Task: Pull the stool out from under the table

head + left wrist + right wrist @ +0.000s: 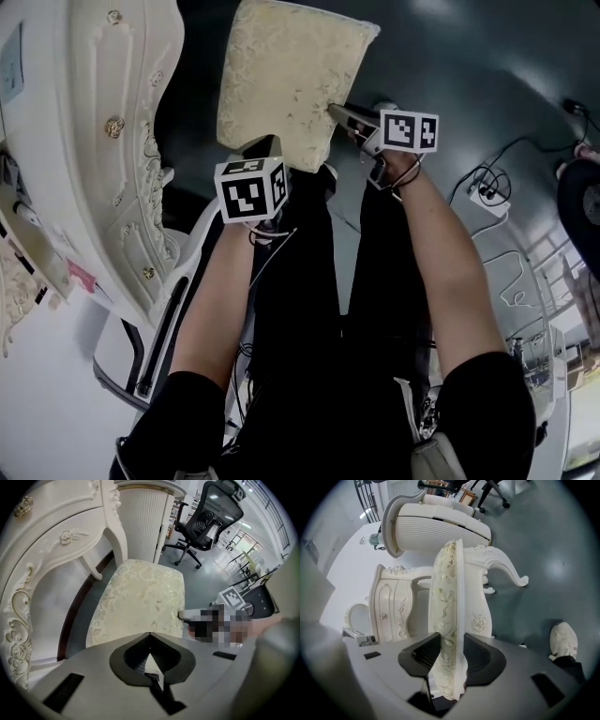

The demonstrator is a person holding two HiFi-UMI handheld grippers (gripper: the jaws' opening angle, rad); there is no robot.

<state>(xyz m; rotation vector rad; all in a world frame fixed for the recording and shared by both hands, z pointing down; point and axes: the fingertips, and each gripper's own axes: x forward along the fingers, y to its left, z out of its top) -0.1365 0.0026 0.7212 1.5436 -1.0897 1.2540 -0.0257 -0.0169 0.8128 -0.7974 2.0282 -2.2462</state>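
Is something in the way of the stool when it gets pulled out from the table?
Nothing visible does. The right gripper clamps the seat edge of the stool, and on the floor away from the table only the person's own legs stand near it.

The stool (291, 80) has a square, padded seat in cream fabric with a pale gold leaf pattern, on white curved legs carved with roses. Its seat faces up and shows whole, out in the open just beside the table (103, 187). This is white carved wood with scrolled relief, gold knobs and curved legs. One leg stands near the seat's far corner.
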